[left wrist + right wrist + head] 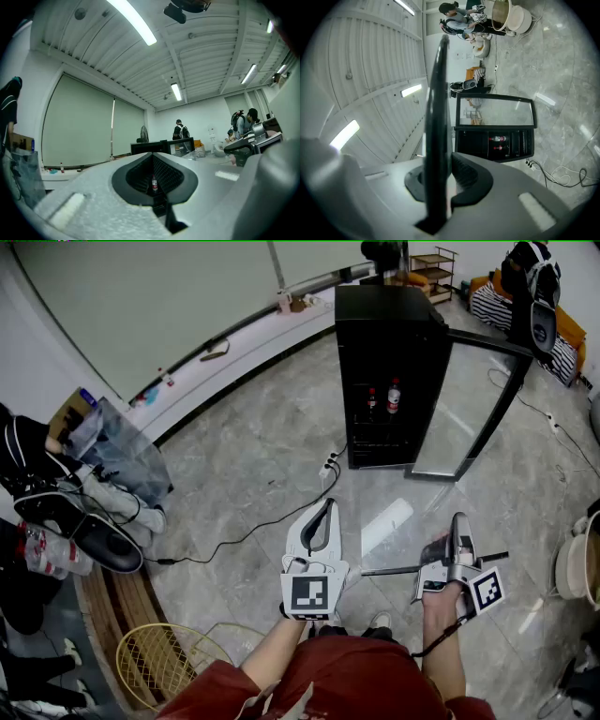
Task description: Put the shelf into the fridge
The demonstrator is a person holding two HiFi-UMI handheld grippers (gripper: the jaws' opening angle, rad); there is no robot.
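At the person's right side, the right gripper [458, 531] is clamping its jaws tight on the near edge of the shelf [408, 535], a clear glass pane with a dark rim. The pane is reaching out level from the jaws toward the fridge [389, 343]. In the right gripper view the dark rim is running straight through the closed pads, so the grip is sitting on the edge, not on the glass face. Holding it flat and edge-first is probably meant to let it slide in as it would sit on its supports.

The left gripper [323, 517] is hovering just beside the shelf's left side. Its jaws are closed together with nothing between them, and it is pointing at the fridge. It looks ready to steady the free side if needed, but it is not touching the pane.

The fridge is standing well ahead on the grey floor, its glass door [478, 404] swung wide to the right so the opening is facing the person. Two bottles [382, 399] are standing inside on an upper level. The shelf is well apart from the cabinet, so the carry appears to be at an early stage.
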